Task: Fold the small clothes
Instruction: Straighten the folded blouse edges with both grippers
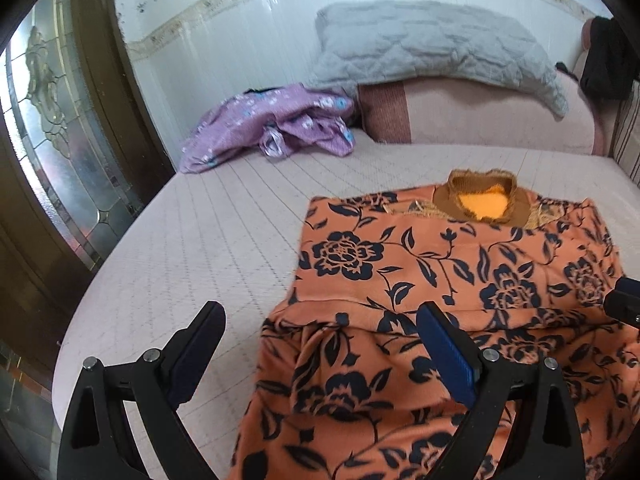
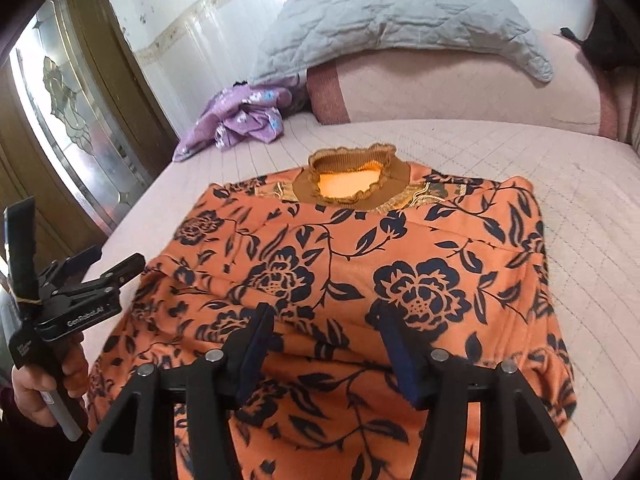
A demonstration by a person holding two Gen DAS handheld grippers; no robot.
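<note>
Orange floral top (image 2: 340,280): lies spread on the bed (image 2: 580,208), brown ribbed collar (image 2: 352,184) at the far end, the near hem bunched into soft folds close to both cameras.
Left tool (image 1: 320,332): jaws stand wide apart with nothing between the pads; one finger (image 1: 200,344) hangs over bare mattress, the other over the left edge of the top.
Left tool from the right wrist view (image 2: 116,264): sits just off the top's left edge, held by a hand (image 2: 36,384) on its grey handle.
Right tool (image 2: 324,332): jaws parted above the middle of the top, pads clear of the cloth, gripping nothing.
Purple floral garment (image 1: 276,124): crumpled at the far left of the bed, well apart from the orange top.
Grey quilted pillow (image 1: 432,48): leans against the wall behind a pink bolster (image 1: 492,112).
Door (image 1: 44,128): dark wood with patterned glass, on the left.
</note>
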